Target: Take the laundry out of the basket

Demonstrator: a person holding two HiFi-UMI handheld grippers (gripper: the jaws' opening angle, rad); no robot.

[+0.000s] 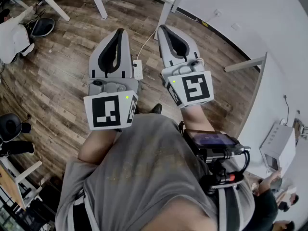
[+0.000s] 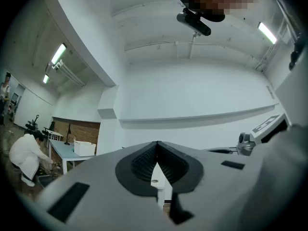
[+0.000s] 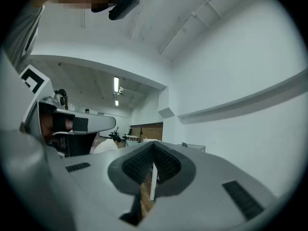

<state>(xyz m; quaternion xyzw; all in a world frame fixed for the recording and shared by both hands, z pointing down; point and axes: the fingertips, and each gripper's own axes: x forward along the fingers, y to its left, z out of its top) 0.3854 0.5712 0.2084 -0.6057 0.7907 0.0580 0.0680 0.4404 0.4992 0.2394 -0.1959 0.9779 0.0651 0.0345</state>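
No basket and no laundry shows in any view. In the head view both grippers are held up in front of my chest, side by side, over the wooden floor. My left gripper is shut, its jaws pressed together with nothing between them. My right gripper is shut and empty too. The left gripper view looks along the shut left gripper toward a white wall and ceiling. The right gripper view shows the right gripper shut, aimed at a white wall.
A white power strip lies on the floor just beyond the grippers. White table legs stand at the back. A person in white crouches at the far left by an office chair. A white wall runs along the right.
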